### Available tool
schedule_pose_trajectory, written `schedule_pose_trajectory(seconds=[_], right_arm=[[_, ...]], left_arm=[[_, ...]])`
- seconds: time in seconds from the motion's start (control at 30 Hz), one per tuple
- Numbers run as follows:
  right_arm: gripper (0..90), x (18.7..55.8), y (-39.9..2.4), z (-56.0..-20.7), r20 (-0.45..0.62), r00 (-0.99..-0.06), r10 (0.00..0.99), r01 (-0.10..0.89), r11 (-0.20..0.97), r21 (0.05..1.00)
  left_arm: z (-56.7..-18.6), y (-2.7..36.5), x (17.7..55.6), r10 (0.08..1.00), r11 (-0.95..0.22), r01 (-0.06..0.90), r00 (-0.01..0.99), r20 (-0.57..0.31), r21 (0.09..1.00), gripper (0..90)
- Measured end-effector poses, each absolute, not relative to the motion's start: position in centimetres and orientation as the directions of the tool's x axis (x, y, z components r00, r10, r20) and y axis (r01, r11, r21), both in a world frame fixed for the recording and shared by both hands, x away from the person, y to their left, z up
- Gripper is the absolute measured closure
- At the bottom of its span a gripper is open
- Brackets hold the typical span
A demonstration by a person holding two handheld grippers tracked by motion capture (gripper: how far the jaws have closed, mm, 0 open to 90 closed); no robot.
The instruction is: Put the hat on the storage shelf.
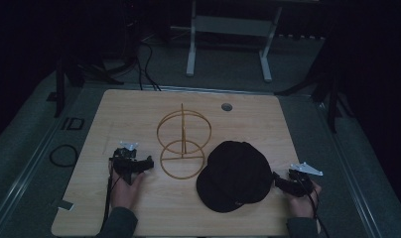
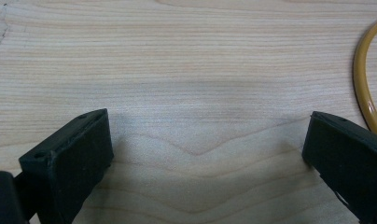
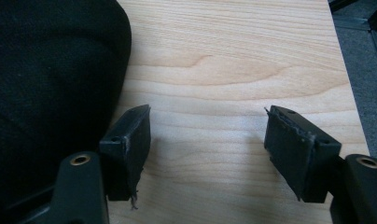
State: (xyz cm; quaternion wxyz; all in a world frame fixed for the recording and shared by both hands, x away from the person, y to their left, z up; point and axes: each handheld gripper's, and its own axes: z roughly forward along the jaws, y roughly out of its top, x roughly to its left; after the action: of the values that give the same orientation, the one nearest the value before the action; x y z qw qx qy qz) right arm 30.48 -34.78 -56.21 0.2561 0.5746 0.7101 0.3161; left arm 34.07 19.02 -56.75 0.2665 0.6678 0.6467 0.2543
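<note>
Wooden table centre frame: black cap lower right beside right gripper, fingers released; left gripper, fingers released, near wire stand.

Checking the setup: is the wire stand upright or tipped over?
Upright: the stand has its base ring flat on the table, its post vertical.

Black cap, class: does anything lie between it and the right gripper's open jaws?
Nothing visible does. The black cap lies on the table right beside the right gripper, by one jaw, with bare wood between the open jaws. The yellow wire stand sits on the cap's far side.
</note>
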Motion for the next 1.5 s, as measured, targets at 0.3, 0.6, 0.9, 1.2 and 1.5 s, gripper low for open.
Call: schedule_pose_trajectory(seconds=[0.3,0.6,0.9,1.2,1.5], right_arm=[[30.3,30.4,-34.6,-56.2,0.000,-0.198,0.980,0.656,0.133,0.743],[27.6,30.7,-34.6,-56.1,0.000,-0.209,0.978,0.671,0.143,0.728],[40.3,30.6,-34.3,-54.7,-0.004,-0.289,0.957,0.698,0.214,0.683],[36.8,29.9,-33.5,-50.5,-0.051,-0.372,0.927,0.633,0.294,0.716],[32.1,29.5,-32.1,-47.4,-0.054,-0.474,0.879,0.571,0.353,0.741]], left_arm=[[-56.8,19.0,34.1,0.999,-0.021,0.728,0.034,-0.005,0.685,1.2],[-56.8,19.0,34.1,0.999,-0.021,0.728,0.034,-0.005,0.685,1.2],[-56.8,19.0,34.1,0.999,-0.021,0.728,0.034,-0.005,0.685,1.2],[-56.8,19.0,34.1,0.999,-0.021,0.728,0.034,-0.005,0.685,1.2],[-56.8,19.0,34.1,0.999,-0.021,0.728,0.034,-0.005,0.685,1.2]])
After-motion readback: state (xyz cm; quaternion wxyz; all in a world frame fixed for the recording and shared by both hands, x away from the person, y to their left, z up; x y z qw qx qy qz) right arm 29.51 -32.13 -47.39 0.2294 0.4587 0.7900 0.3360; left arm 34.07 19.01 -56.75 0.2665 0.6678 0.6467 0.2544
